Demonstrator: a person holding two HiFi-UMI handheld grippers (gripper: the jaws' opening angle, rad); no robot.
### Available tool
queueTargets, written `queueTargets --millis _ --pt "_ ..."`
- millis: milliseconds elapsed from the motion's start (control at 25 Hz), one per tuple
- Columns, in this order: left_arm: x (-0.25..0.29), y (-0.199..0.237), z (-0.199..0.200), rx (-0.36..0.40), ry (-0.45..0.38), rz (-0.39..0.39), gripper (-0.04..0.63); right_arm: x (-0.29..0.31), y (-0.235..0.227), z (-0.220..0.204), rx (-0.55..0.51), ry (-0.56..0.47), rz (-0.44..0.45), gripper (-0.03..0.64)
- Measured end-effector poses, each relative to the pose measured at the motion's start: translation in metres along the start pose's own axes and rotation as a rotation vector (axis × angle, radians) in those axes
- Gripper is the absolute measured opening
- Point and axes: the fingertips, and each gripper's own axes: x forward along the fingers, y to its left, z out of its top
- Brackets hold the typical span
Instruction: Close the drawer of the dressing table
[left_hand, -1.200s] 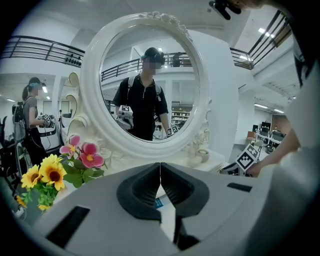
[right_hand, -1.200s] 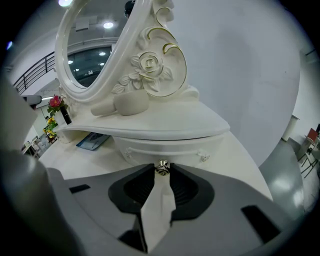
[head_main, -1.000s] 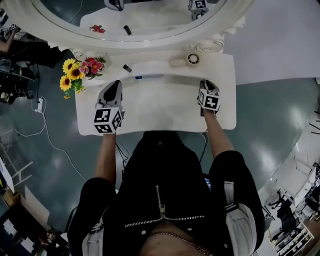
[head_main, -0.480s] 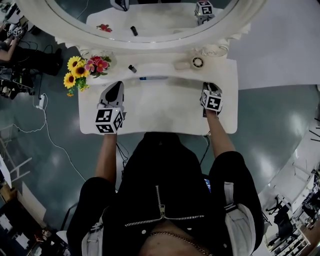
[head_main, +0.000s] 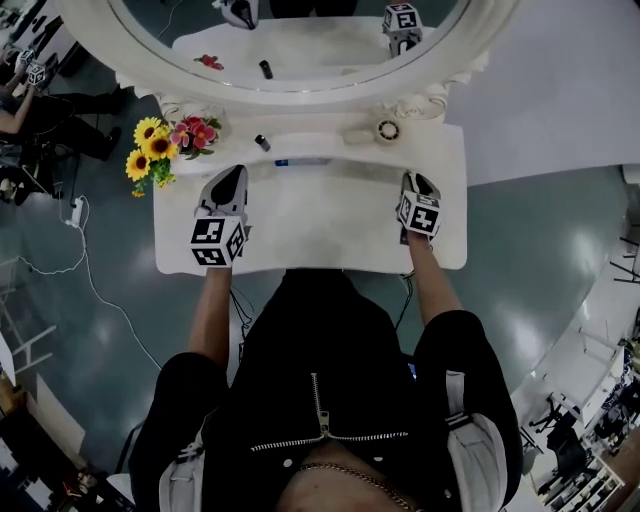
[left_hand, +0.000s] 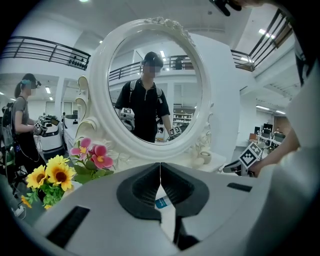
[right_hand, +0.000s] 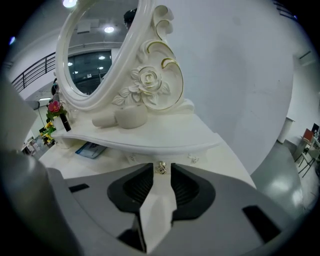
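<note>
Jaws just opening, your right gripper (right_hand: 161, 167) brackets, without pinching, the small metal knob (right_hand: 160, 169) of the white dressing-table drawer (right_hand: 149, 157) at twelve o'clock; your left gripper (left_hand: 160, 166) sits closed, empty. Push straight, squarely.

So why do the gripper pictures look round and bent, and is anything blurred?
Left gripper view: fisheye lens, black corners, mirror bulging, blur patches added afterwards. Right gripper view: same bending, bright lamp at top. Head view: straighter, sharp, soft glare on floor.
</note>
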Motion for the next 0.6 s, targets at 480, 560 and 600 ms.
queueTargets --millis 480,560,600 --pt "0.002 -0.006 0.041 0.049 -0.093 -0.039 0.021 -0.062 0.051 0.08 -0.079 -0.226 0.079 0.005" --pt "0.001 -0.005 0.048 0.057 -0.108 -0.038 0.021 -0.07 0.066 0.1 -0.087 -0.27 0.106 0.005" --pt "0.001 -0.004 0.052 0.061 -0.116 -0.037 0.021 -0.075 0.073 0.111 -0.091 -0.292 0.12 0.005"
